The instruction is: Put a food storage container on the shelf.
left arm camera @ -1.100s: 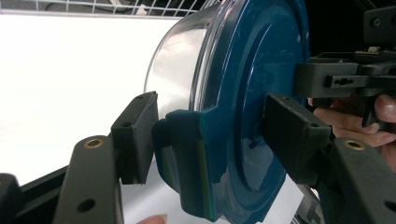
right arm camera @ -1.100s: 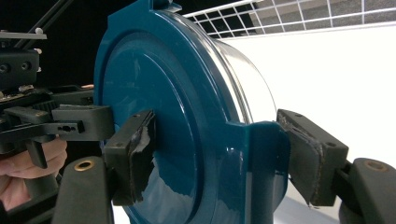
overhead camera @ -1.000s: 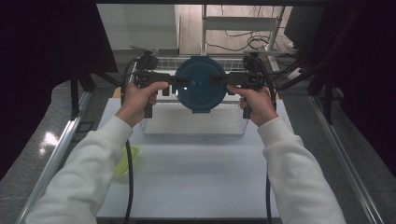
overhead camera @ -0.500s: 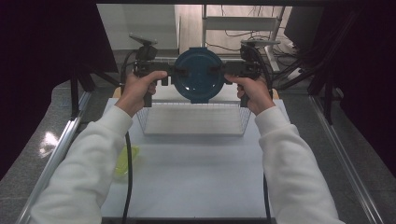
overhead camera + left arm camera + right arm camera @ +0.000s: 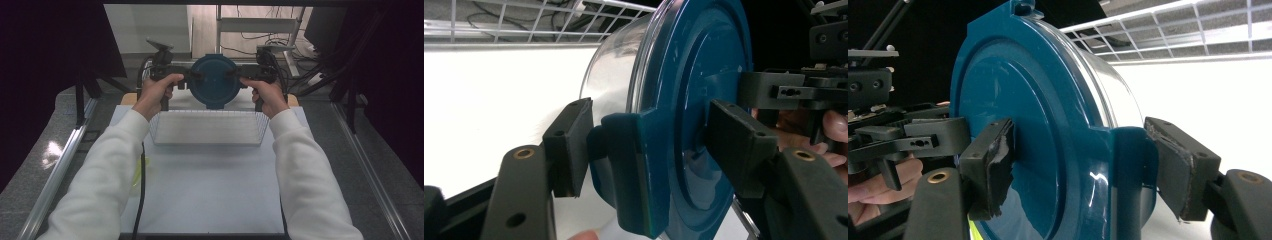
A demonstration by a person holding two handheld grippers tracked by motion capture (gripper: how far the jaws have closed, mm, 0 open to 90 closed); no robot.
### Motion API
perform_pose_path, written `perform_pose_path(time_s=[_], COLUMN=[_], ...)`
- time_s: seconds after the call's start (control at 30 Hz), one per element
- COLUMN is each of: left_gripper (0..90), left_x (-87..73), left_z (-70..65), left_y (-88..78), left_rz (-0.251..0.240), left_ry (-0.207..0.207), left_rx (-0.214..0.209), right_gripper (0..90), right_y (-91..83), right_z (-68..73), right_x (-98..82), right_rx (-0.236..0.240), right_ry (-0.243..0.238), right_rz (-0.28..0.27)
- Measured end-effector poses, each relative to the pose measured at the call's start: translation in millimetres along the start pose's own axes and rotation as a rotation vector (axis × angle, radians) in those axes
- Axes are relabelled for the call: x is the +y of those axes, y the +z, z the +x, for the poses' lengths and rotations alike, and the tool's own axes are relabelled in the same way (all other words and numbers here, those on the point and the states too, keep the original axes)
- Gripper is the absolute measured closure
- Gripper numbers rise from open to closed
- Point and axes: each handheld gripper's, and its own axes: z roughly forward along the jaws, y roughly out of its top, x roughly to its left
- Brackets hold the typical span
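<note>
So, what is held: a round container (image 5: pixel 215 81) with a dark blue lid (image 5: pixel 684 115) and a clear bowl part (image 5: pixel 616 60), tipped on its side so the lid faces the person.
Where it is: up in the air, over the far edge of the table (image 5: pixel 210 195), just past the far side of the wire basket (image 5: pixel 207 127).
Left tongs: the left tongs (image 5: pixel 189 80) are clenched on the lid's side tab (image 5: pixel 629 170); one pad sits on the bowl side and one on the lid's flat face.
Right tongs: the right tongs (image 5: pixel 239 80) pinch the lid's other tab (image 5: pixel 1128 170) the same way, so they are grasping the container too.
Why two grips: the container is wide and round, so I think one pinch on each side keeps it from spinning or slipping out.
Why the tabs: they stick out and give the pads something flat to bite on.
Hands: the left hand (image 5: pixel 157 92) and right hand (image 5: pixel 267 95) are level with each other, which keeps the container steady.
Basket: it sits at the far middle of the table, just under the container, and looks like the spot where the container belongs.
Other thing: something yellow-green (image 5: pixel 137 172) lies near the left edge of the table, partly hidden by a sleeve.
</note>
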Motion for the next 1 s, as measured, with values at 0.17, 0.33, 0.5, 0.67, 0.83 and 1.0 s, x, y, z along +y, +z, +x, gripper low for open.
perform_pose_path(time_s=[0.17,0.33,0.5,0.67,0.83,1.0], left_gripper=[37.6,37.1,36.7,36.5,36.1,23.0], left_x=[2.0,5.3,8.1,8.6,8.0,6.1], left_z=[6.1,15.0,26.0,35.4,35.2,29.1], left_y=[4.5,12.4,21.7,27.5,27.6,29.6], left_rz=[-0.015,-0.028,-0.039,-0.053,-0.062,-0.06], left_ry=[-0.043,-0.09,-0.147,-0.173,-0.175,-0.141], left_rx=[-0.007,-0.011,-0.019,-0.031,-0.033,0.024], right_gripper=[30.0,29.2,28.6,28.4,28.3,14.7], right_y=[3.6,12.7,20.0,26.9,27.1,27.2], right_z=[-3.8,-14.4,-22.5,-28.6,-28.6,-24.4], right_x=[2.3,7.0,8.9,9.5,9.1,5.3], right_rx=[0.001,0.003,0.005,-0.003,-0.005,-0.022], right_ry=[0.026,0.081,0.133,0.163,0.168,0.148], right_rz=[-0.003,0.006,0.003,-0.015,-0.022,-0.038])
